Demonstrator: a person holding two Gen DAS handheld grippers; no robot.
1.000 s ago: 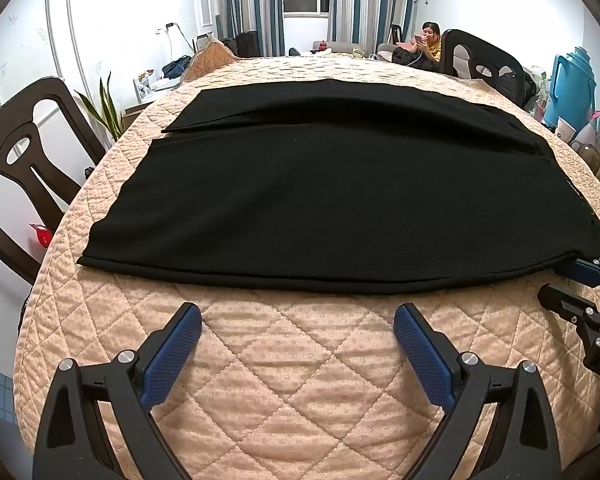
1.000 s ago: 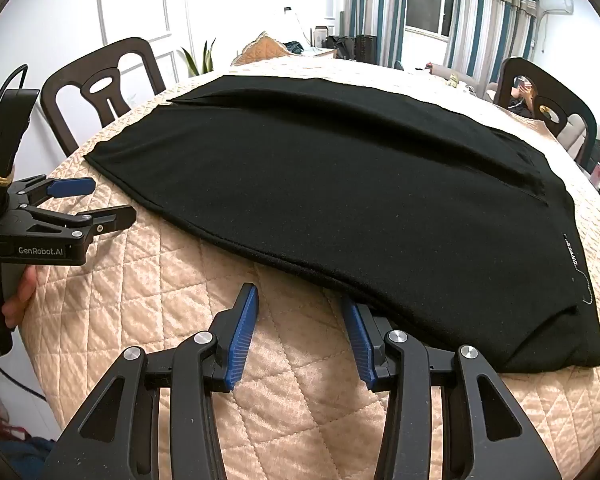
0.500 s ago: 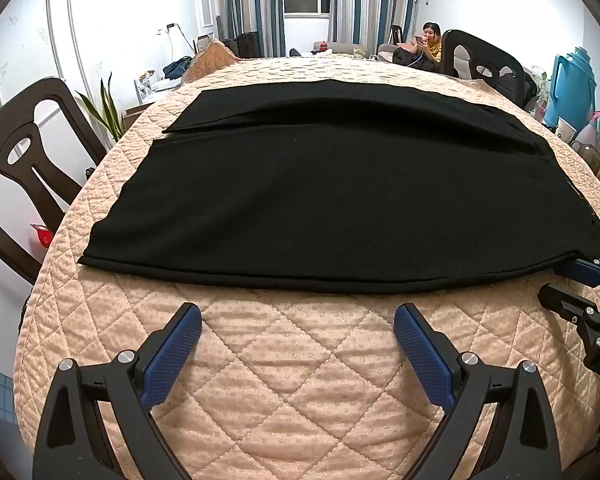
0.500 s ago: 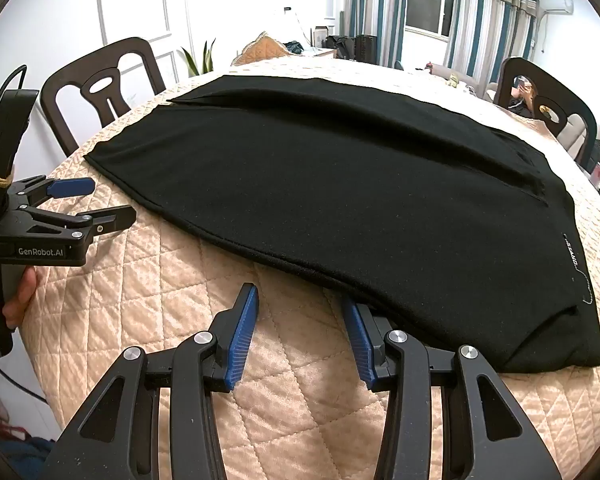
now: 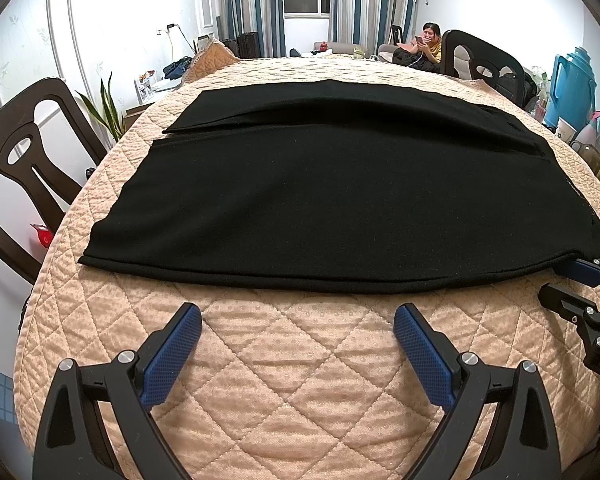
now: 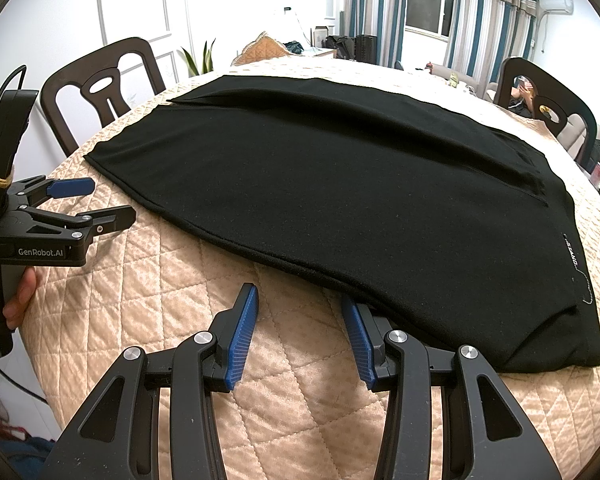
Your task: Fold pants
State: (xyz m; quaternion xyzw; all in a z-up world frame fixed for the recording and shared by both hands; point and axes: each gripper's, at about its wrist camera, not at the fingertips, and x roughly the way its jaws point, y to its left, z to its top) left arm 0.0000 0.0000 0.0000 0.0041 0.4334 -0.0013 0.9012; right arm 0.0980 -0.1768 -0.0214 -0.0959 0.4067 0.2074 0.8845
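While you hold both tools low over the near edge of the quilted tablecloth, the black pants lie spread flat across the table ahead of you, their legs running off to your left and the waist end to your right. One leg lies partly over the other, with a long fold line showing along the far side.

Your left gripper has its jaws wide apart and grips nothing; it sits over bare quilt, just short of the pants' near hem, roughly at the middle of the garment's length. The blue pads point toward the cloth without touching it.

Your right gripper is also parted, less widely, and empty. Its left finger rests over bare quilt, while the right finger sits right at the pants' near edge, close to the waist corner; whether it slips under the cloth there cannot be told. In the left wrist view this tool appears at the far right, beside that same edge.

In the right wrist view your hand grips the left tool's handle at the table's left edge. Dark wooden chairs stand around the table.
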